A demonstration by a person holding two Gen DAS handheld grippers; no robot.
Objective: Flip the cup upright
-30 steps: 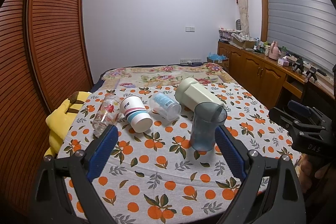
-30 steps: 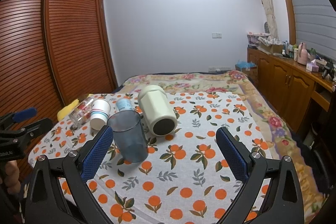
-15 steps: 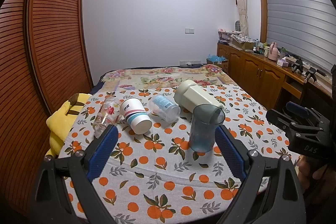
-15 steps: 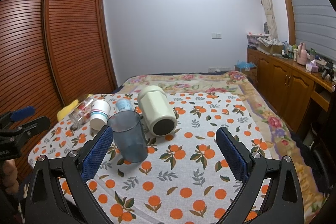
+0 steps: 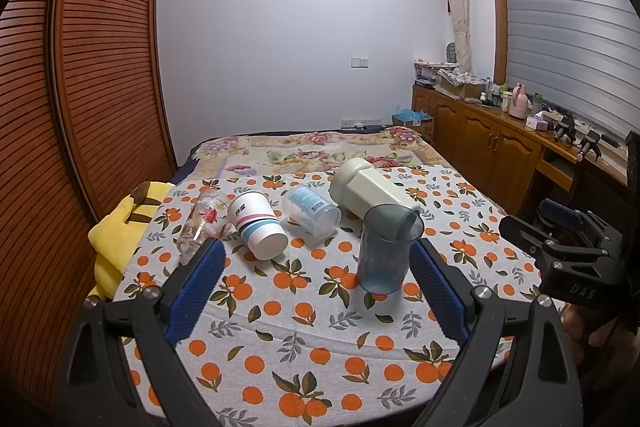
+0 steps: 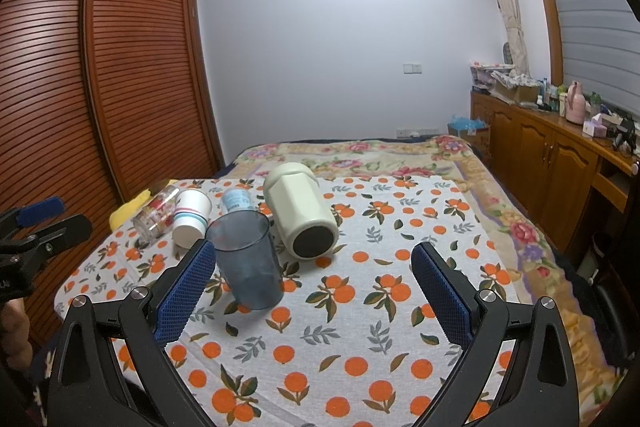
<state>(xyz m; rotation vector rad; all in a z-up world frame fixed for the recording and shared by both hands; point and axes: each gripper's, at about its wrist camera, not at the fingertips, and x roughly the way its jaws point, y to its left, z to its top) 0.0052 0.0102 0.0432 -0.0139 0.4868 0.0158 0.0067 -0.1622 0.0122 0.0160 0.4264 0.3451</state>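
A translucent blue-grey cup [image 5: 386,251] stands upright on the orange-print cloth; it also shows in the right wrist view [image 6: 248,261]. Behind it lie on their sides a cream jar [image 5: 370,189] [image 6: 300,213], a clear blue-labelled cup [image 5: 310,211] [image 6: 237,199], a striped paper cup [image 5: 256,225] [image 6: 191,215] and a flowered glass [image 5: 200,221] [image 6: 156,213]. My left gripper [image 5: 316,287] is open and empty, short of the cups. My right gripper [image 6: 312,291] is open and empty, the blue-grey cup beside its left finger.
The cloth [image 6: 360,307] covers a bed with a floral blanket [image 6: 380,155] behind. A yellow plush [image 5: 120,227] lies at the left edge. A slatted wardrobe [image 5: 80,87] stands left; wooden cabinets [image 6: 540,155] stand right. The other gripper shows at each view's edge.
Both grippers have drawn back and up a little from the cups. The cups and jar have not moved.
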